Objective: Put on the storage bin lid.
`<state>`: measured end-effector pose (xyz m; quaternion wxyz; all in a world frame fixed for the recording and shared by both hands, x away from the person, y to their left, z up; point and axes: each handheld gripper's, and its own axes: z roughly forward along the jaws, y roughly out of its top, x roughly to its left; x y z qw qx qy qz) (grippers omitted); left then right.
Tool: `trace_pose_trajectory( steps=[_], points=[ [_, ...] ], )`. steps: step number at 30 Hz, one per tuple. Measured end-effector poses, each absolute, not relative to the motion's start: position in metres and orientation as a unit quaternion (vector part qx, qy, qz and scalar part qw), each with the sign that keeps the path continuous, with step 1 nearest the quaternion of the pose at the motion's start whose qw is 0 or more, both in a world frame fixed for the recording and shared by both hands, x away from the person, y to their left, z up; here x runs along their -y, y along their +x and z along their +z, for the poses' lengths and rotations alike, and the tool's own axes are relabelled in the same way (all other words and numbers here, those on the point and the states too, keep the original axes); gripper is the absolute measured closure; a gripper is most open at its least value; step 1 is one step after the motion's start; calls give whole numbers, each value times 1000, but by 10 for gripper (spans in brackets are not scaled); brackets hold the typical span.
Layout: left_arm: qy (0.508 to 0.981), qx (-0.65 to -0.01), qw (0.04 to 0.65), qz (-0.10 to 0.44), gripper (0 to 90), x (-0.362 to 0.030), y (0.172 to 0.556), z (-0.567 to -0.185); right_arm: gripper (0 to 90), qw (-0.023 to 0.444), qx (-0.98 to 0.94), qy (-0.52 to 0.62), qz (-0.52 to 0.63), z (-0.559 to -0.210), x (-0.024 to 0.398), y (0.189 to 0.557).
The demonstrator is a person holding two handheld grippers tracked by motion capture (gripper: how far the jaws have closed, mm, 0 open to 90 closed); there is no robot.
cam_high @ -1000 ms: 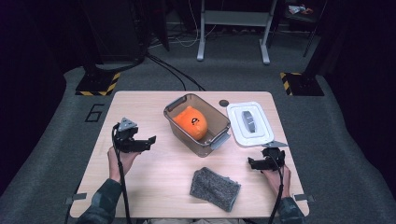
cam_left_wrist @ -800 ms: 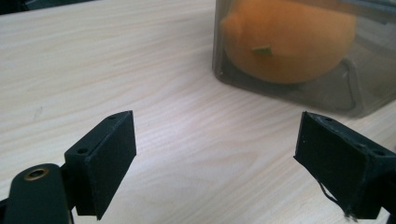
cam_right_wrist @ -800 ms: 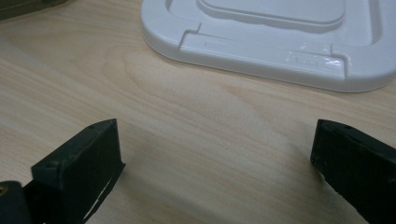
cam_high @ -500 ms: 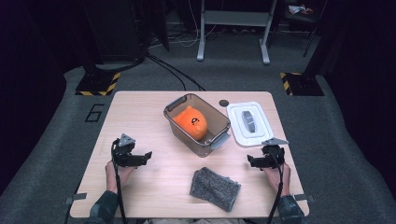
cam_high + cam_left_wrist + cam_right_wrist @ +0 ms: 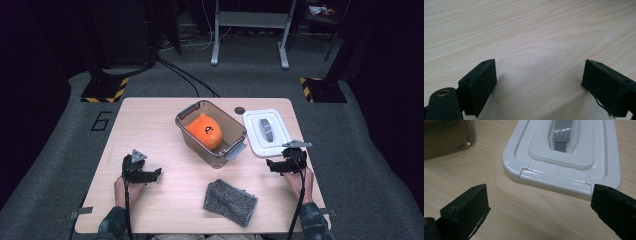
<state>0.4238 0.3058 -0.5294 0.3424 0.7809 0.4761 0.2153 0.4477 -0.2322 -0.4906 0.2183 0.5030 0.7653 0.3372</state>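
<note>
A clear brown plastic bin (image 5: 235, 131) stands in the middle of the wooden table and holds an orange pumpkin-like toy (image 5: 204, 130). To its right lies a white lid (image 5: 267, 131) with a grey handle (image 5: 562, 133). My left gripper (image 5: 150, 175) is low over the bare left part of the table, open, with only wood between its jaws (image 5: 539, 82). My right gripper (image 5: 272, 164) hovers just in front of the lid's (image 5: 564, 160) near edge, open and holding nothing (image 5: 540, 202). A grey cloth (image 5: 229, 202) lies near the front edge between the two hands.
A small dark disc (image 5: 239, 110) sits on the table behind the bin. The table (image 5: 150, 125) stands on grey carpet, with a metal stand's legs (image 5: 248, 35) and yellow-black striped bases (image 5: 102, 92) behind it.
My left gripper has dropped from above the table down close to its surface and come toward the front edge. My right gripper has risen slightly.
</note>
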Motion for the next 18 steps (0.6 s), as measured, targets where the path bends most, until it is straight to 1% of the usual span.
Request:
trace_pose_trajectory(
  steps=[6, 18],
  points=[
    [780, -476, 344, 215, 120, -306, 424, -530, 4, 221, -766, 502, 336, -485, 233, 459],
    [781, -476, 343, 215, 123, -304, 424, -529, 1, 219, -763, 509, 334, -473, 227, 495]
  ],
)
